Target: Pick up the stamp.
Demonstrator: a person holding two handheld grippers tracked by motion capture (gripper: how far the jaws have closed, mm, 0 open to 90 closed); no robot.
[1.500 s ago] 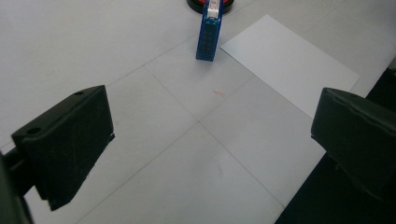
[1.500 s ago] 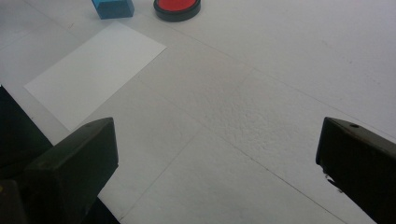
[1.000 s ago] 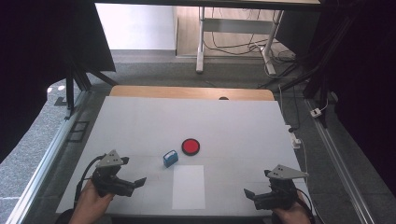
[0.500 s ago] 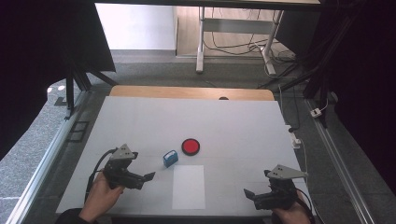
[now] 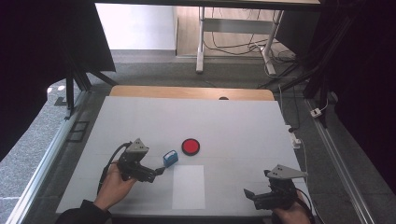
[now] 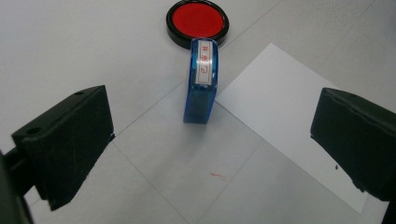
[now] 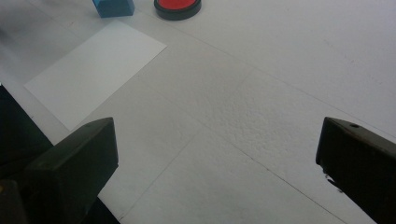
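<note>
Item 1: left gripper [image 5: 158, 172], black two-jaw tool with a grey three-cornered plate, held in the person's left hand [image 5: 113, 184]; sits left of the white rectangular paper sheet [image 5: 188, 186], pointing toward the stamp; jaws spread wide, holding nothing, the stamp ahead of them and between their lines in the left gripper view

Item 2: small blue translucent plastic stamp [image 5: 170, 157] with a white label bearing red characters; stands on the table just beyond the sheet's far left corner, close to that corner; untouched by either tool; in the left gripper view [image 6: 201, 80] it lies lengthwise, pointing away

Item 3: round red ink pad in a black rim [image 5: 190, 146], just beyond the sheet's far edge, close beside the stamp on its right, slightly farther away

Item 4: white table surface [image 5: 243, 126], carrying all of the above

Item 5: right gripper [image 5: 252, 193], same build, at the near edge well right of the sheet; jaws wide apart, nothing between them
</note>
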